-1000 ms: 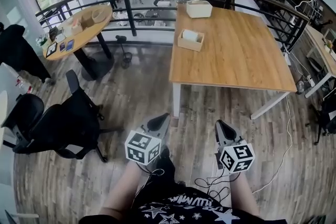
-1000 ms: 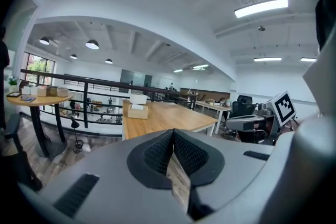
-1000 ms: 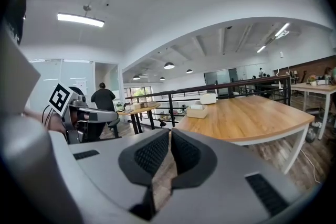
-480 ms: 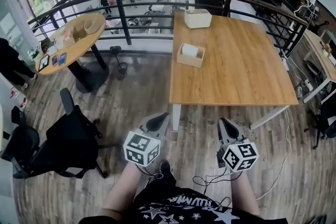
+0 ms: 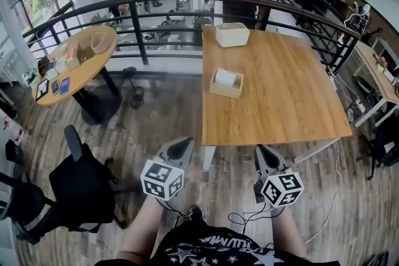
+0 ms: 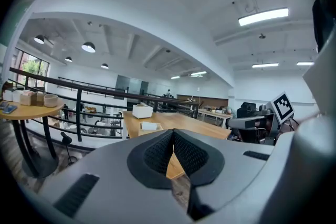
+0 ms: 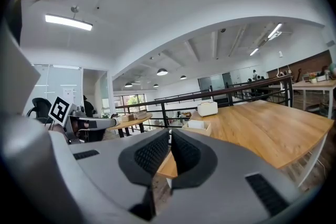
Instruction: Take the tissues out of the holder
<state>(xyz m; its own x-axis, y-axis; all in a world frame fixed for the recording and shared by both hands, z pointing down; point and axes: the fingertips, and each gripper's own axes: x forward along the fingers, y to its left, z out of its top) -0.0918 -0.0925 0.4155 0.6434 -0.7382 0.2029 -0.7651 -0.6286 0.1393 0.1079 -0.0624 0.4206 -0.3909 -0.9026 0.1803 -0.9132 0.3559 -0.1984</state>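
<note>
On the wooden table (image 5: 280,90), toward its left edge, stands the tissue holder (image 5: 225,83), a low wooden box with white tissues in it. It also shows as a small box in the left gripper view (image 6: 149,127) and in the right gripper view (image 7: 196,126). My left gripper (image 5: 182,145) and right gripper (image 5: 262,151) hover over the floor just short of the table's near edge, well away from the holder. Both point almost level at the table. The black pads (image 6: 157,152) of the left gripper meet at their tips with nothing between them. The right gripper's pads (image 7: 152,155) are also together and empty.
A white box (image 5: 232,34) sits at the table's far edge by the black railing (image 5: 143,6). To the left stand a round table (image 5: 81,62) with small items and a black office chair (image 5: 78,184). Cables (image 5: 249,218) lie on the wood floor. Another desk (image 5: 374,65) stands at the right.
Both grippers have moved forward with the person, and the table's near edge now lies just beyond their tips. The jaws have stayed together.
</note>
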